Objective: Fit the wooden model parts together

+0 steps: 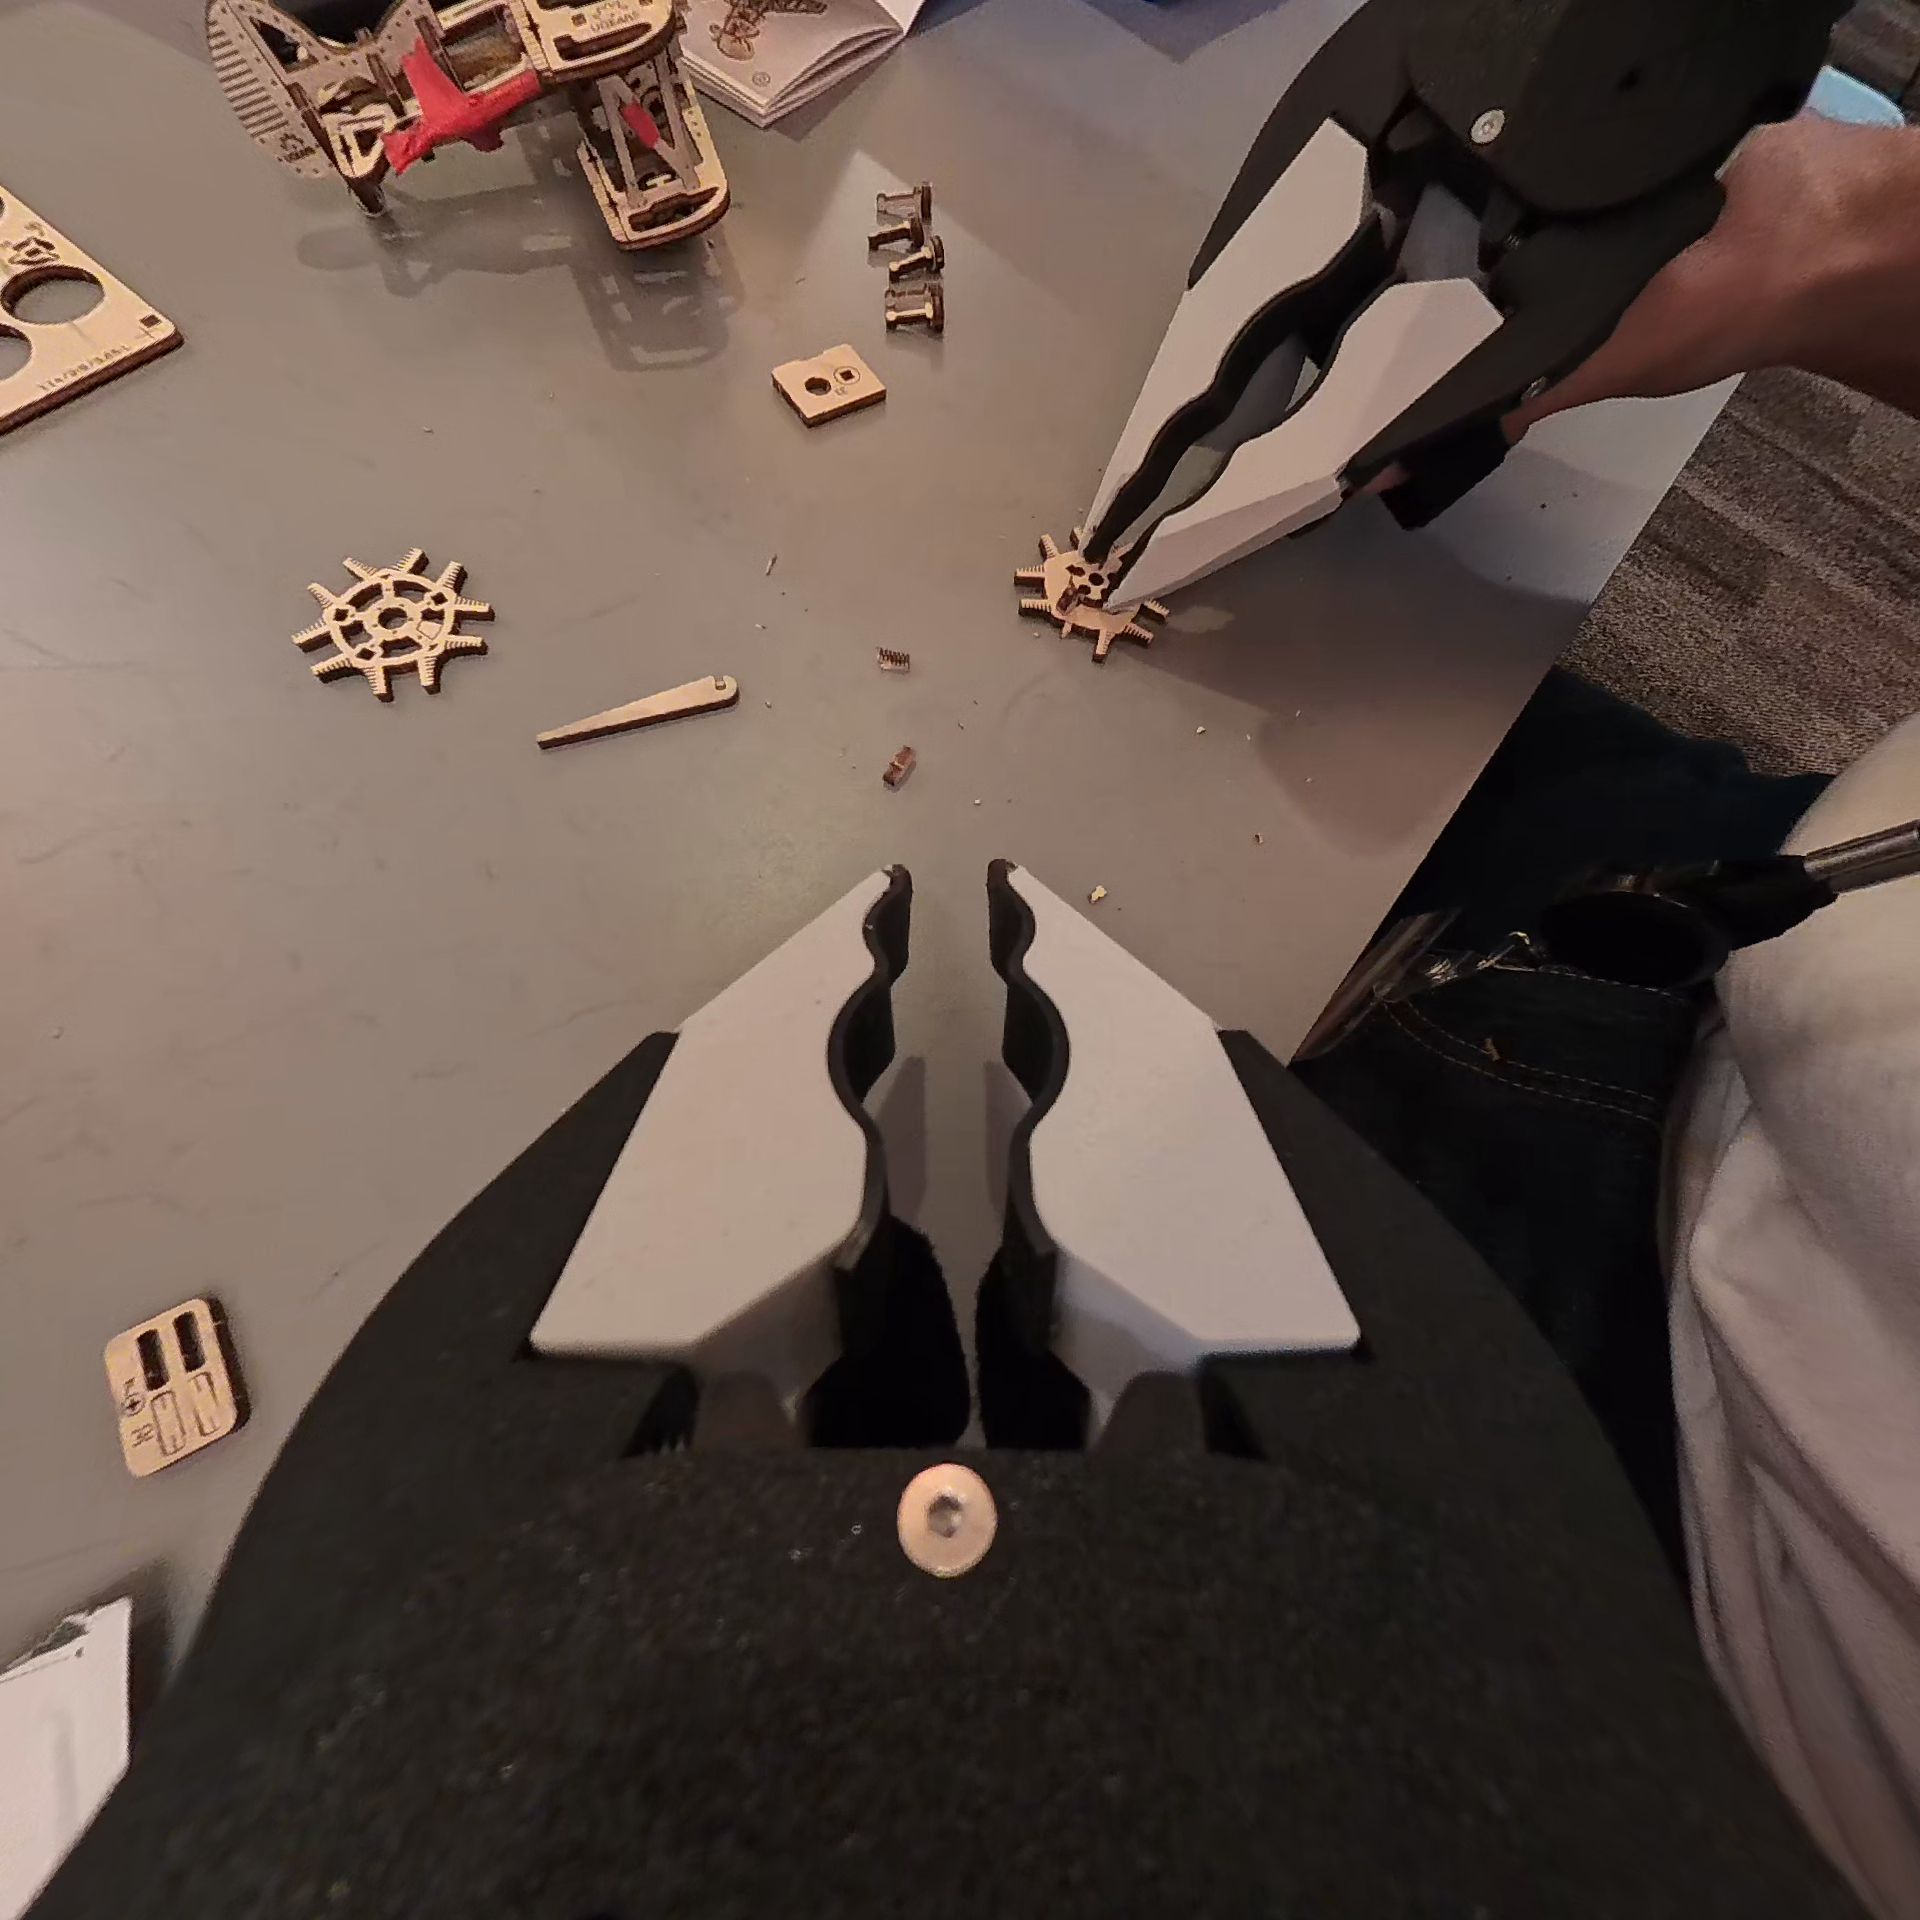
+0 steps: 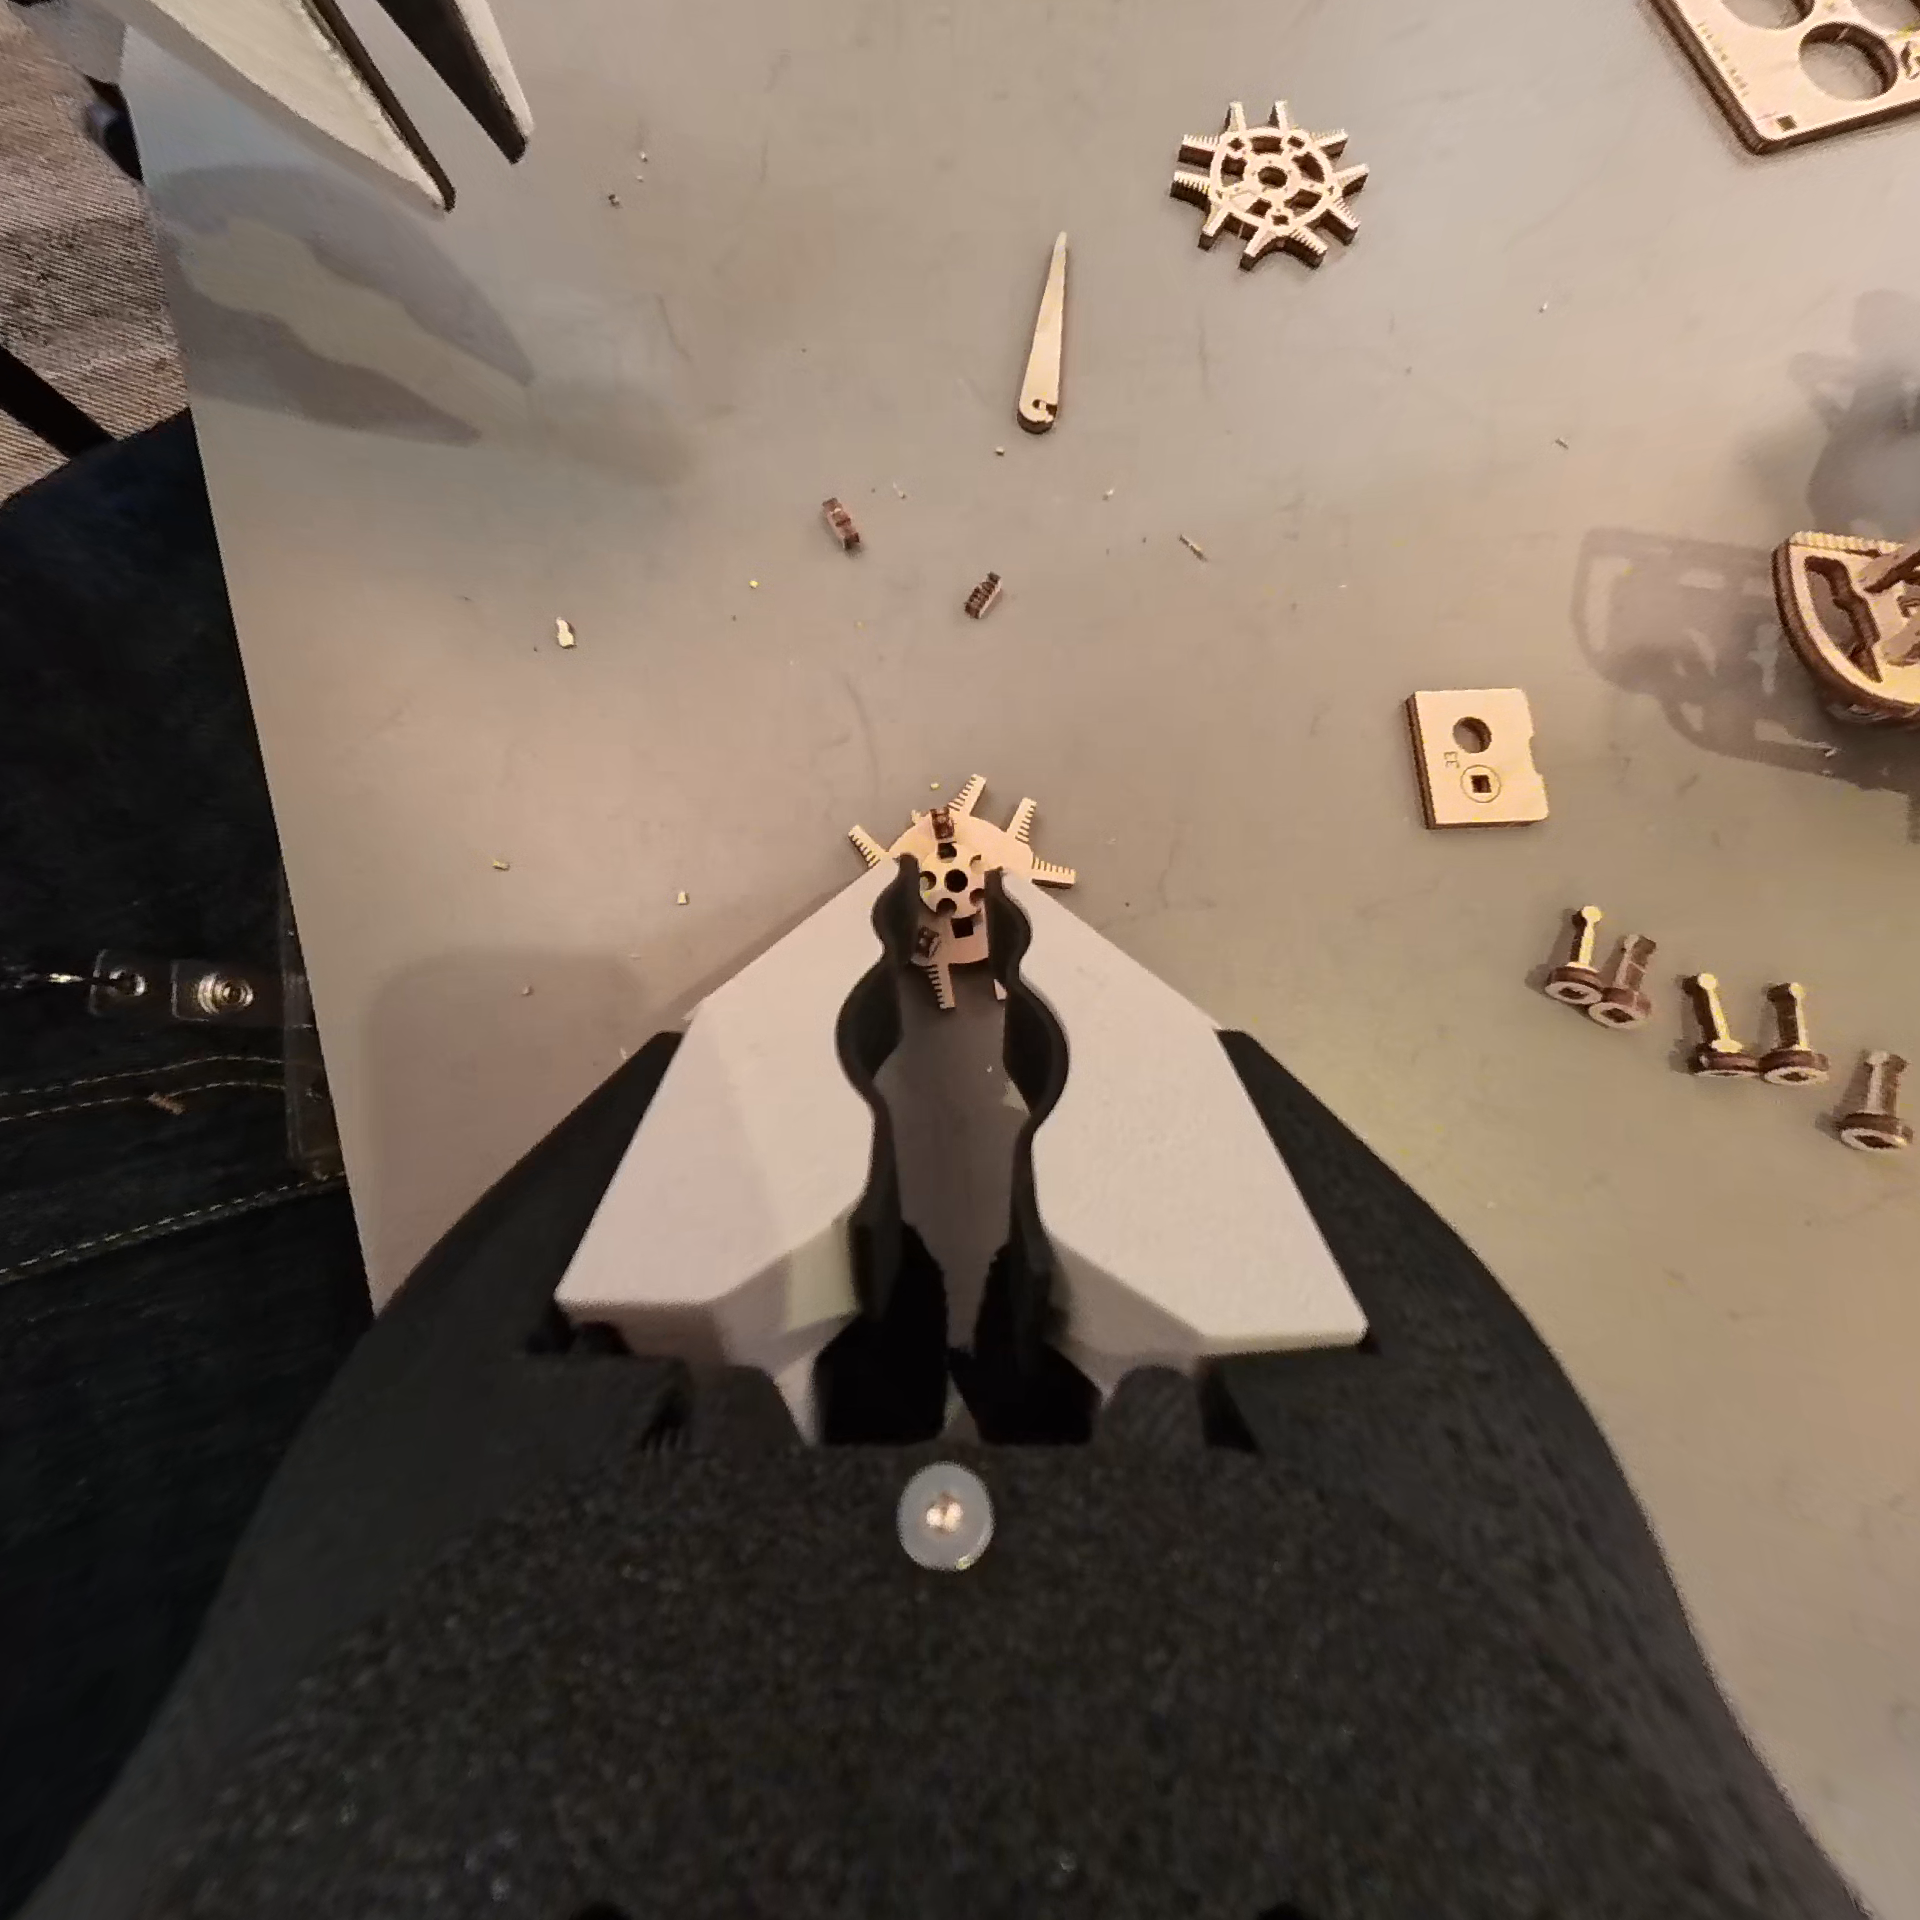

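My right gripper (image 2: 951,891) points down at a small toothed wooden wheel (image 2: 966,862) lying flat on the grey table (image 2: 623,727). Its tips close on the wheel's round holed hub (image 2: 954,883) from both sides. In the left wrist view the right gripper (image 1: 1103,569) stands on that wheel (image 1: 1086,613) near the table's right edge. My left gripper (image 1: 948,878) hovers over bare table, jaws a little apart and empty. A larger toothed wheel (image 1: 393,621) lies to its left and also shows in the right wrist view (image 2: 1270,185).
A pointed wooden stick (image 1: 639,713), a square holed plate (image 1: 829,384), several pins (image 1: 912,260), two tiny brown pieces (image 1: 900,765), a partly built model (image 1: 468,104), a booklet (image 1: 800,52), a punched sheet (image 1: 62,343) and a slotted card (image 1: 177,1387) lie around. The table edge (image 1: 1455,852) runs beside a person's legs. My right fingertips sit around 15 cm from my left ones. My left tips are roughly 15 cm from the larger toothed wheel (image 1: 393,621). It turns up in the right wrist view (image 2: 1271,178) as well.
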Demonstrator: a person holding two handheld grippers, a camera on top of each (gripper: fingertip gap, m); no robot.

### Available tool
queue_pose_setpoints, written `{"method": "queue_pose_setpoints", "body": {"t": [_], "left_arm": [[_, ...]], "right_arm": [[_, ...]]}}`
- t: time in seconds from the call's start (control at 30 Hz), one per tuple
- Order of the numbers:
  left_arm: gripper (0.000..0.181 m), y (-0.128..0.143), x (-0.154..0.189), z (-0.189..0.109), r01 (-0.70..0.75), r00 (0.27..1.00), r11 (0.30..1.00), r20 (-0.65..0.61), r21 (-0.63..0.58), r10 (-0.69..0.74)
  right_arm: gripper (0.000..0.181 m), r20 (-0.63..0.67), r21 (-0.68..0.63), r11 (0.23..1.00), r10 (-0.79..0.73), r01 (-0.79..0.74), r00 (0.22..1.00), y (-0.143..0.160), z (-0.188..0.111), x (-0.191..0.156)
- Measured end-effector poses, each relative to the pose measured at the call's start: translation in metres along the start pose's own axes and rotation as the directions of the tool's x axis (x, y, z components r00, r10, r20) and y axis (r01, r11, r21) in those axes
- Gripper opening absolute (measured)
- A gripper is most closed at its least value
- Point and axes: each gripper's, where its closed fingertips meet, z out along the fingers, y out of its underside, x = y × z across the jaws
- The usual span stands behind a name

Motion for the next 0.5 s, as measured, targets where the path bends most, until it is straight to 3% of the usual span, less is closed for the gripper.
{"method": "queue_pose_setpoints", "body": {"t": [0.3, 0.5], "left_arm": [[0.014, 0.0, -0.001, 0.0, 0.002, 1.0, 1.0, 0.003, -0.001, -0.002], [0.014, 0.002, -0.002, 0.001, 0.003, 1.0, 1.0, 0.009, -0.008, -0.003]], "right_arm": [[0.016, 0.023, 0.016, 1.0, 0.007, -0.007, 1.0, -0.002, -0.003, -0.004], [0.016, 0.002, 0.085, 0.995, 0.042, -0.042, 0.999, -0.012, -0.022, 0.005]]}}
